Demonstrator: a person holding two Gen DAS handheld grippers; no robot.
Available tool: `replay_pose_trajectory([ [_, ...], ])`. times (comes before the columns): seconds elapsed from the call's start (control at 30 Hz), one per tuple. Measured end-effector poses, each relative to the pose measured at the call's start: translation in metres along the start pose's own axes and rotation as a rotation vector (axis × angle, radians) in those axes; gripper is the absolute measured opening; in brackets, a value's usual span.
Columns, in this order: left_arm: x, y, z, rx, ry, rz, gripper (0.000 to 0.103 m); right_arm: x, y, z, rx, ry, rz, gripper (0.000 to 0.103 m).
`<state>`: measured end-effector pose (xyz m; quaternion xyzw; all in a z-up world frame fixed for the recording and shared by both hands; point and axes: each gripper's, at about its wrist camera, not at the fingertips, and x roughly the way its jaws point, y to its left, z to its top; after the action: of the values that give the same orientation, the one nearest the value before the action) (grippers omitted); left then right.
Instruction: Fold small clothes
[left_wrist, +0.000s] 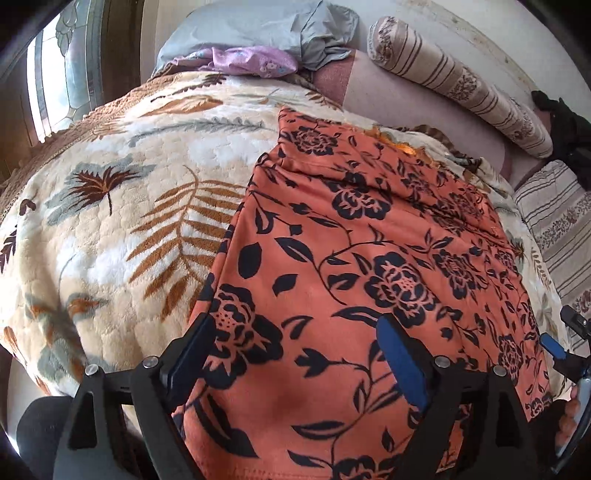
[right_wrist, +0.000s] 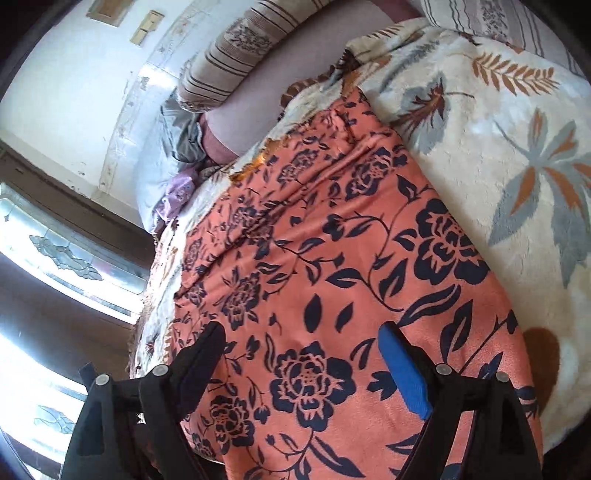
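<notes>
Left wrist view looks down on an orange garment with black flowers (left_wrist: 354, 251), spread flat on a cream fleece blanket with leaf print (left_wrist: 110, 206) that covers the bed. The left tool (left_wrist: 295, 332) hangs just above the garment's near end, jaws spread wide and released, cloth below them but nothing pinched; one finger pad is blue (left_wrist: 402, 354). At the far right edge of this view the right tool (left_wrist: 561, 339) shows, with gloved fingers of a hand (left_wrist: 565, 417) beneath it. Far off lie a grey pillow (left_wrist: 258, 26), a lilac cloth (left_wrist: 251, 59) and a striped bolster (left_wrist: 461, 85). From the right wrist, the same garment (right_wrist: 332, 240) runs away along the blanket (right_wrist: 498, 147), and the right tool (right_wrist: 299, 339) is also released, its jaws wide apart over the near end, gripping nothing. A window with patterned glass (right_wrist: 66, 254) sits at the left.
</notes>
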<state>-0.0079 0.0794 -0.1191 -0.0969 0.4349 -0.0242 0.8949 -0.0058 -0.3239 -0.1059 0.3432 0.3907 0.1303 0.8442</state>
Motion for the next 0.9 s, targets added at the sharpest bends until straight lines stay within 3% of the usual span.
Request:
replay_pose_trajectory([
  [0.07, -0.005, -0.006, -0.009, 0.015, 0.013, -0.005, 0.089, 0.004, -0.011, -0.008, 0.024, 0.035, -0.045, 0.087],
  [0.13, 0.012, -0.010, -0.018, 0.042, 0.116, 0.006, 0.089, 0.014, -0.028, -0.016, 0.093, 0.099, -0.066, 0.087],
  [0.17, 0.023, -0.013, -0.023, 0.085, 0.181, 0.045, 0.089, 0.007, -0.031, -0.018, 0.101, 0.064, -0.040, 0.087],
  [0.23, 0.016, -0.026, -0.029, 0.198, 0.133, 0.104, 0.089, -0.004, -0.029, -0.019, 0.117, 0.051, -0.046, 0.087],
  [0.33, -0.001, -0.030, -0.029, 0.175, 0.084, 0.041, 0.089, -0.018, -0.020, -0.023, 0.070, 0.017, -0.014, 0.087],
  [0.4, -0.009, -0.028, -0.029, 0.145, 0.046, 0.019, 0.089, -0.014, -0.021, -0.027, 0.044, 0.039, -0.031, 0.087],
  [0.47, -0.002, -0.023, -0.030, 0.124, 0.078, 0.026, 0.089, -0.002, -0.035, -0.034, 0.078, 0.094, -0.074, 0.087],
  [0.53, 0.016, -0.015, -0.035, 0.107, 0.155, 0.033, 0.089, -0.007, -0.038, -0.035, 0.084, 0.063, -0.045, 0.087],
  [0.6, 0.011, -0.018, -0.042, 0.159, 0.081, 0.035, 0.093, -0.008, -0.038, -0.034, 0.090, 0.065, -0.047, 0.087],
  [0.7, 0.015, -0.028, -0.046, 0.225, 0.076, 0.067, 0.099, -0.006, -0.040, -0.036, 0.079, 0.055, -0.039, 0.087],
  [0.9, 0.013, -0.022, -0.040, 0.191, 0.080, 0.034, 0.099, -0.009, -0.039, -0.038, 0.081, 0.047, -0.035, 0.087],
])
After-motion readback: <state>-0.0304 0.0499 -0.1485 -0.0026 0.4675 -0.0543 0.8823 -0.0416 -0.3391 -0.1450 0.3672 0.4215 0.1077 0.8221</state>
